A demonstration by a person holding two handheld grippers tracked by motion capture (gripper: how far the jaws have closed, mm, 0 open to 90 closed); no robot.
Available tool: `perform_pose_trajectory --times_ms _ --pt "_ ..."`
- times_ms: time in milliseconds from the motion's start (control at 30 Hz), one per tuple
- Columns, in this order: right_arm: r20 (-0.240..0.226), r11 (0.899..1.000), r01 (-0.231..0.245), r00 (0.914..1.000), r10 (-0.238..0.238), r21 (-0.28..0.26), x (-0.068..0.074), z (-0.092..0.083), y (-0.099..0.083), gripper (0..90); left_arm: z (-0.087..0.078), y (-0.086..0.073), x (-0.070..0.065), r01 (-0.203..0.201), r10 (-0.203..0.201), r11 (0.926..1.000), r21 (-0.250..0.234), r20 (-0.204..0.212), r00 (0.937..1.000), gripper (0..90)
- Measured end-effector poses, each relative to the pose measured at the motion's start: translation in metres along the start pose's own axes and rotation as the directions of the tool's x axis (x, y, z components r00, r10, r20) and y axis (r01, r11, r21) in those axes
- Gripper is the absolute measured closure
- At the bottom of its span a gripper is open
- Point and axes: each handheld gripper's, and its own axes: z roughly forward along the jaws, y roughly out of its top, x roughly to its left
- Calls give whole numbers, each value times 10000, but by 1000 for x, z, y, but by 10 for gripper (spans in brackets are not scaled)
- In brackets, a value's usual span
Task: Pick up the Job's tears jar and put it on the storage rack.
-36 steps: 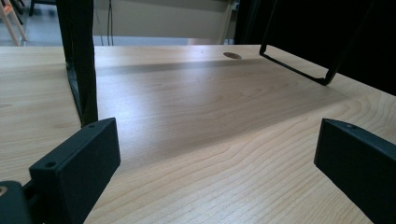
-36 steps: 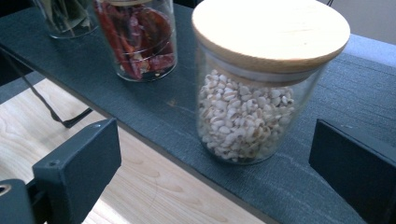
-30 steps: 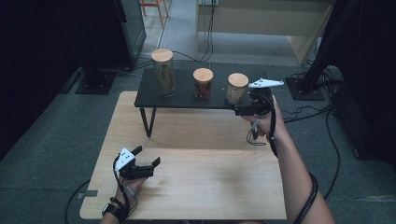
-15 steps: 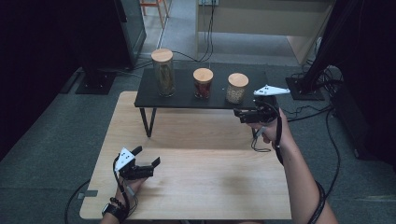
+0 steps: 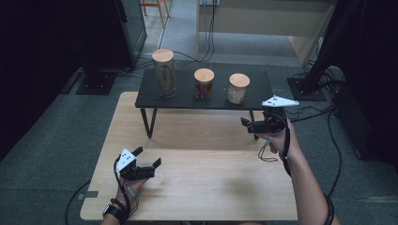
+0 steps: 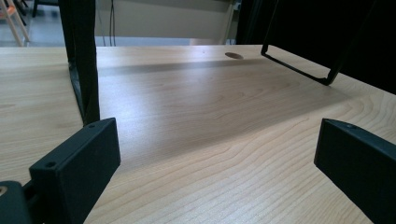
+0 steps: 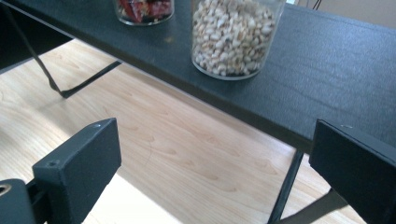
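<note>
The left claw (image 5: 149,165) rests low on the near part of the pale wooden desk (image 5: 202,178), held by a hand that comes in from the bottom edge; its jaws stand wide apart with nothing between them. In the left gripper view the bare wood grain runs away between the two black jaws toward the thin black legs of a raised shelf.

Farther in, on the right side, the right claw (image 5: 245,124) hangs above the desk just in front of the shelf's right end, jaws likewise spread and holding nothing. A thin cable loops down from it beside the forearm.

Behind it, the black shelf (image 5: 253,96) stands on wire legs across the back of the desk and carries three glass jars with round wooden lids. The bean jar (image 5: 238,89), filled with pale beans or nuts, stands nearest to the right claw, a little beyond and to the left of it, and apart from it. The right gripper view shows it upright on the shelf's textured top (image 7: 327,60). The red-filled jar (image 5: 203,84) stands in the middle, and the tall jar (image 5: 164,72) on the left.

The desk stands on grey carpet (image 5: 61,140). Cables trail over the floor behind, and dark stands and a light wooden cabinet line the back of the dim room. No writing or label can be read on the jars.
</note>
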Motion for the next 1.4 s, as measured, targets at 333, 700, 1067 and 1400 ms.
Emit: perform_pose_trajectory --times_ms 333,700,1067,1400 --pt "200 10000 64 9998 -65 42 1 -7 -21 21 0 0 -1 -9 9 10000 -19 -25 10000 3" --pt "298 9998 146 9994 -150 124 3 -14 -46 22 0 0 -2 -29 29 10000 -1 -33 10000 3" --pt "430 9998 106 9990 -112 137 2 -13 -69 21 0 0 -2 -79 79 10000 22 -54 10000 3" --pt "479 9998 63 9988 -72 202 4 -9 -90 21 0 0 -3 -139 139 9999 35 -64 9999 3"
